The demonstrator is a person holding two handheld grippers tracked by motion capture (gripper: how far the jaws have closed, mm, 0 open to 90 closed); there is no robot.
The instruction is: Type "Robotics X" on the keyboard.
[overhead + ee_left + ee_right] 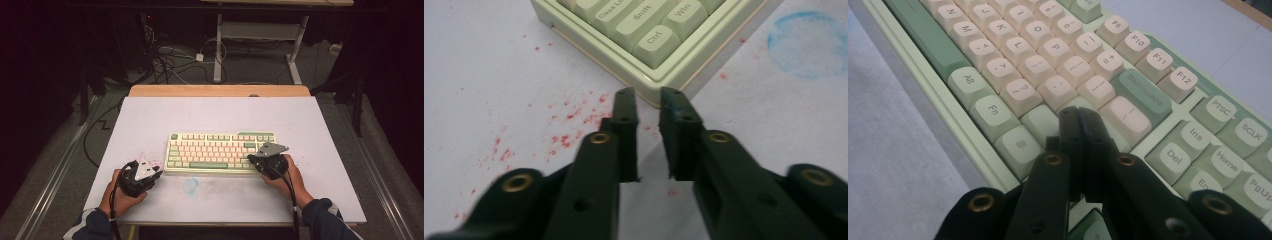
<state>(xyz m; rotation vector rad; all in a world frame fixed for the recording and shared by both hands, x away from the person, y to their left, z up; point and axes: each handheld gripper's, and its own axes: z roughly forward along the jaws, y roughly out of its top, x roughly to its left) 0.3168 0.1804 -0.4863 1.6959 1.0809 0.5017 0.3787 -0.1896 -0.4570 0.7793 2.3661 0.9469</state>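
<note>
A pale green keyboard with cream and green keys lies in the middle of the white table cover. My left gripper rests on the cover just off the keyboard's near left corner. In the left gripper view its jaws point at that corner of the keyboard, by the Ctrl key, with a narrow gap and nothing between them. My right gripper is over the keyboard's near right end. Seen from the right gripper view, it is shut, its tips above the keys of the keyboard below Backspace; whether they touch is unclear.
Red specks dot the cover around the left gripper. A faint blue ring stain sits in front of the keyboard. The wooden table edge shows at the back, with cables and a desk frame on the floor beyond.
</note>
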